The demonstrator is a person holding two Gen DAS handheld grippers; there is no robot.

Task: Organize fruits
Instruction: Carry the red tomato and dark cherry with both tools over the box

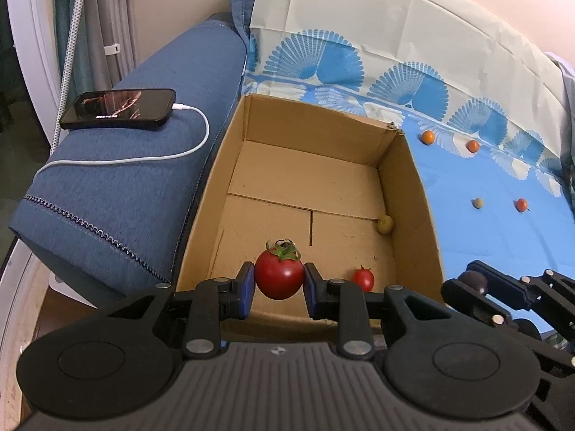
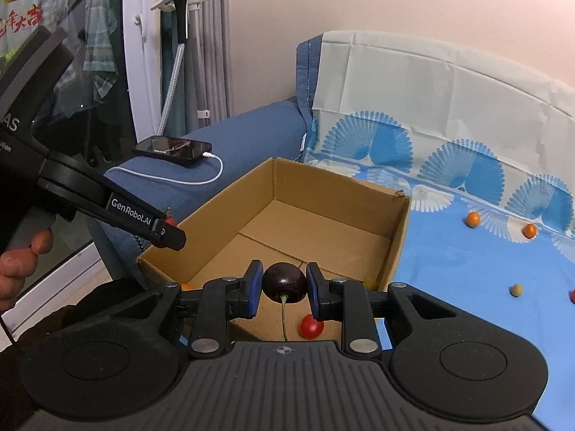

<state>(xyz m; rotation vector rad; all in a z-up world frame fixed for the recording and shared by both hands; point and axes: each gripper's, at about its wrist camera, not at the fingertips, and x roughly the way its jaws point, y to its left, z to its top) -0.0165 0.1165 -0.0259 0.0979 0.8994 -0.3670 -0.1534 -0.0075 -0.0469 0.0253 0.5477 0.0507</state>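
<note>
Four small fruits [image 1: 428, 137] dot the blue sheet [image 1: 485, 230].

The box [image 1: 413, 194] is matt brown corrugated cardboard, and the tomato [image 1: 279, 277] has glossy smooth skin. The sofa arm [image 1: 143, 165] is coarse blue woven cloth; the phone [image 1: 118, 108] shines like glass.

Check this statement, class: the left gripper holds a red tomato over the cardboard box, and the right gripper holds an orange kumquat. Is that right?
Not quite. The left gripper does hold a red tomato over the cardboard box, but the right gripper holds a dark cherry with a stem, as the right wrist view shows.
</note>
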